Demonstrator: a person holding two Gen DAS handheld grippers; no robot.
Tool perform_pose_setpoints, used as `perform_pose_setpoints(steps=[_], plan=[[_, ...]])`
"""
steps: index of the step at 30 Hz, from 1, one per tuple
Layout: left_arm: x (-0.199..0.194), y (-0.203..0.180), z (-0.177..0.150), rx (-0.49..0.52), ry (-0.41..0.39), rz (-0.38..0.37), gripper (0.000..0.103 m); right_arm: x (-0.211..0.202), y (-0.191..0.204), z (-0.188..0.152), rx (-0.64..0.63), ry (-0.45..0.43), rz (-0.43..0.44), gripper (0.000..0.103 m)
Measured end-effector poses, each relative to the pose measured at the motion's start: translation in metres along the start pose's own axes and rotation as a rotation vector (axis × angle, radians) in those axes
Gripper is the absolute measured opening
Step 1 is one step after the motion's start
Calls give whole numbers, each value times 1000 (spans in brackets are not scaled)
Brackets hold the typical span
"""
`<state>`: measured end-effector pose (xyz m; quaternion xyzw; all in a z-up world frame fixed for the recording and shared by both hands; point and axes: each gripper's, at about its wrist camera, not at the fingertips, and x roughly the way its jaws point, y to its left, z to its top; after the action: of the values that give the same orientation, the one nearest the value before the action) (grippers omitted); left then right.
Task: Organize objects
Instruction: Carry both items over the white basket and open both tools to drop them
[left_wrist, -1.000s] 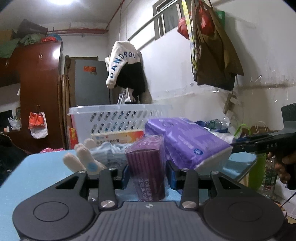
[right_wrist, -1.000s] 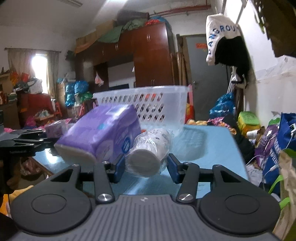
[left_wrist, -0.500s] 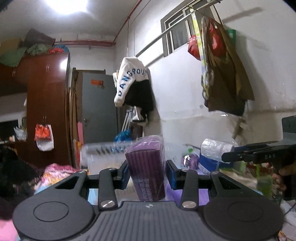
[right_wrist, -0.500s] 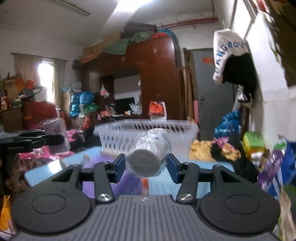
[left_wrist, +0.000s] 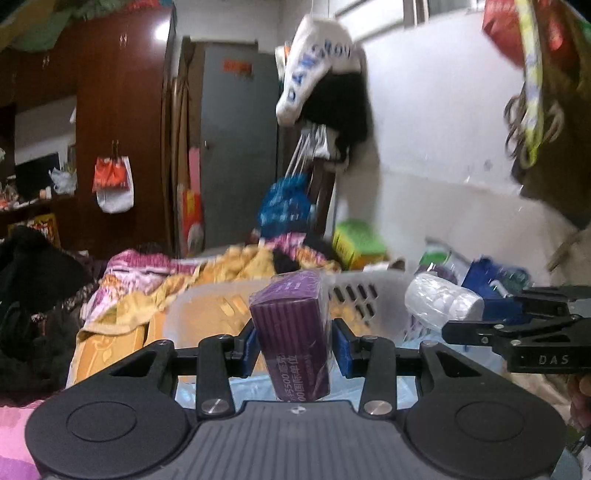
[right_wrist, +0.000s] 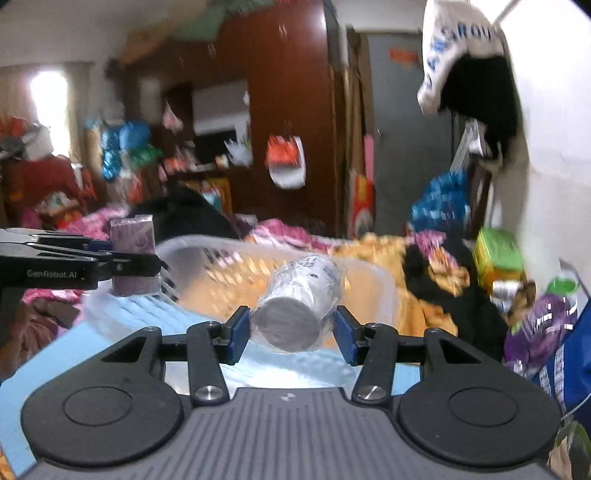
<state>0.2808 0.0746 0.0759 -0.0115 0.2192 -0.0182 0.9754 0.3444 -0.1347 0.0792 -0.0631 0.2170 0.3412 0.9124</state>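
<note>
My left gripper (left_wrist: 293, 345) is shut on a purple box (left_wrist: 293, 332) wrapped in clear film, held upright above the near rim of the white laundry basket (left_wrist: 369, 291). My right gripper (right_wrist: 291, 332) is shut on a plastic-wrapped stack of white cups (right_wrist: 299, 302), lying lengthwise between the blue pads, over the same basket (right_wrist: 384, 291). The right gripper with the cups (left_wrist: 443, 302) shows at the right of the left wrist view. The left gripper with the box (right_wrist: 133, 266) shows at the left of the right wrist view. The basket's inside looks yellowish through blur.
The light blue table (right_wrist: 74, 354) lies under both grippers. Behind the basket are piled clothes and a yellow blanket (left_wrist: 236, 266), a brown wardrobe (left_wrist: 122, 122), a grey door (left_wrist: 236, 147) and a hanging white and black jacket (left_wrist: 321, 74). Bags crowd the right wall (right_wrist: 546, 317).
Both grippers have lifted their objects off the table and carried them forward over the basket, tilting down. The purple tissue pack has left view.
</note>
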Motion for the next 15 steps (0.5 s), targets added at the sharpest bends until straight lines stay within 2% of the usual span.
perform_pose_setpoints(steps=[5, 13, 14, 15], plan=[[20, 1, -2, -16, 52, 5, 45, 11, 2, -6, 15, 42, 15, 52], [28, 0, -8, -22, 74, 2, 46, 16, 10, -4, -27, 49, 16, 54], [28, -1, -8, -22, 68, 5, 53, 16, 11, -4, -24, 40, 16, 55], [27, -1, -9, -21, 53, 8, 74, 14, 11, -5, -18, 24, 13, 65]])
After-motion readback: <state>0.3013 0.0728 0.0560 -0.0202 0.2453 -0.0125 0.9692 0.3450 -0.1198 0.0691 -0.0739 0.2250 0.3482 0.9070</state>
